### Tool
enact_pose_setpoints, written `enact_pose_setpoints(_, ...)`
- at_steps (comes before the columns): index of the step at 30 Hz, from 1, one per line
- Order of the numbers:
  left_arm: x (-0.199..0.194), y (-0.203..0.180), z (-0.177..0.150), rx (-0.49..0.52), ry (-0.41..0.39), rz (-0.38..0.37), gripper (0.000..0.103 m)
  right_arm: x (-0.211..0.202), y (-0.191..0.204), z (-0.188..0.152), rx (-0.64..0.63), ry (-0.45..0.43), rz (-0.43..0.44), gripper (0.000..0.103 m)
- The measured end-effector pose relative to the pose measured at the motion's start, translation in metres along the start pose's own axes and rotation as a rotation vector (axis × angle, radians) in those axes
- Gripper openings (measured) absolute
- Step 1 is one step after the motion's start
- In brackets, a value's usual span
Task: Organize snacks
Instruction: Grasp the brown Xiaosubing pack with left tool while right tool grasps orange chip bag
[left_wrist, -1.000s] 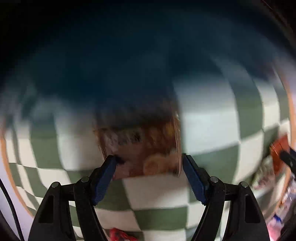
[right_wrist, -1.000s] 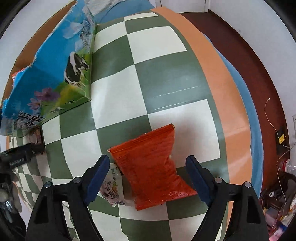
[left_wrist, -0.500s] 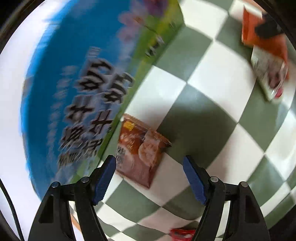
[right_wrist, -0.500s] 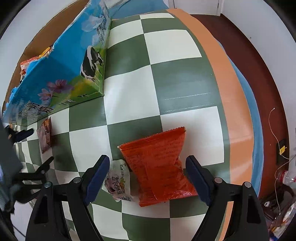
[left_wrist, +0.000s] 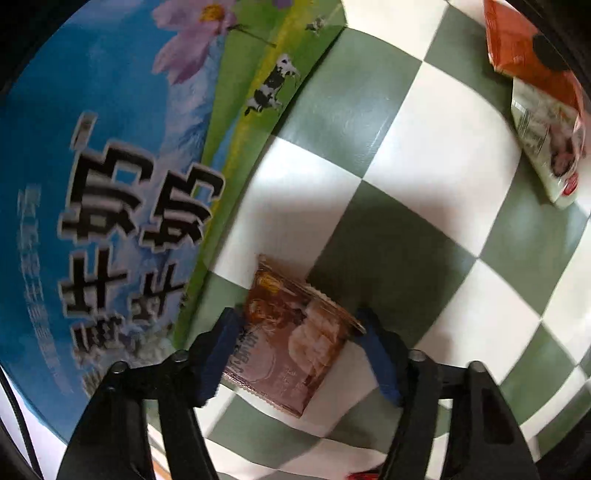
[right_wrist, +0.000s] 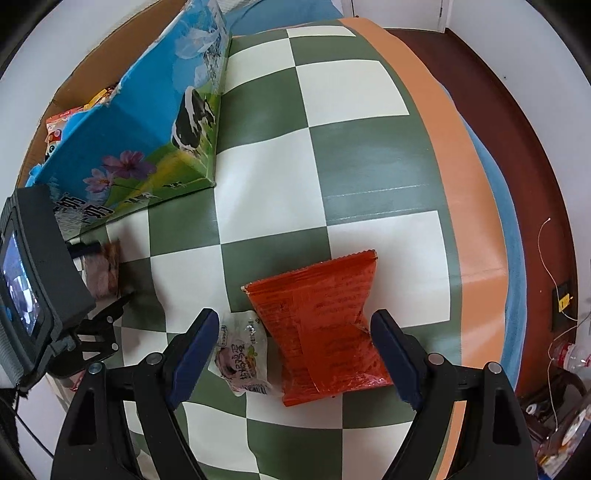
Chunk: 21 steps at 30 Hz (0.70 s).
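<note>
**A:** How far along is the snack sorting?

**B:** Partway, I'd judge. The open cardboard box printed with blue sky, cows and purple flowers (right_wrist: 155, 122) already has at least 2 colourful packets showing inside it at its far end. 3 packets lie out on the green-and-cream checked tablecloth (right_wrist: 354, 170).

**A:** Which 3?

**B:** A small brown foil snack packet (left_wrist: 291, 339) lying just beside the box's long wall, a large orange-red crinkled snack bag (right_wrist: 321, 328), and a small white pouch with a pink-purple picture (right_wrist: 240, 354) touching the orange-red bag's edge. A sliver of something red shows at the bottom edge of the left wrist view, too little to identify.

**A:** What are the grippers doing?

**B:** The left gripper (left_wrist: 299, 350) points steeply down over the brown packet, its blue-padded jaws closing with the packet between them. One pad looks to be at the packet's edge, but I see no firm squeeze yet. The right gripper (right_wrist: 295, 354) hangs straight down above the orange-red bag and white pouch, jaws spread wide, gripping nothing; both packets sit in the gap below it.

**A:** So what's left?

**B:** Probably all 3 packets need lifting into the box, the brown one first. None is off the cloth.
</note>
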<state>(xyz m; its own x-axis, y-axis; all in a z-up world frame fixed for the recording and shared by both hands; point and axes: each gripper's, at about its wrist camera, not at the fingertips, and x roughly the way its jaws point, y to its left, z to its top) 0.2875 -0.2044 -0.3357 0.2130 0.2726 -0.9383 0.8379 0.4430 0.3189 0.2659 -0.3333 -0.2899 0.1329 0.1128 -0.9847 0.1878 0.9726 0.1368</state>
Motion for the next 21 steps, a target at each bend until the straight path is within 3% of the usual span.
enact_pose_setpoints(6,-0.003,-0.01,-0.01,-0.194,0.003,-0.173,0.062,-0.005,-0.001,0.0,-0.004,-0.001,0.005,0.087)
enact_pose_setpoints(9,-0.006,-0.015,-0.016,-0.289,0.016,-0.302,0.062,-0.002,-0.008,0.001,0.001,0.003,0.005,0.087)
enact_pose_setpoints(12,-0.014,-0.01,-0.017,-0.322,0.014,-0.374,0.064,-0.005,-0.015,0.002,0.006,0.003,0.008,0.087)
enact_pose_setpoints(15,-0.02,0.0,-0.013,-0.273,0.015,-0.351,0.064,-0.006,-0.021,0.004,0.004,0.011,0.019,0.087)
enact_pose_setpoints(18,-0.016,-0.011,0.006,-0.145,0.046,-0.27,0.064,-0.001,-0.019,0.007,-0.034,0.037,0.015,0.087)
enact_pose_setpoints(21,-0.004,-0.023,0.018,-0.099,0.072,-0.225,0.064,0.013,-0.013,0.007,-0.083,0.066,-0.046,0.086)
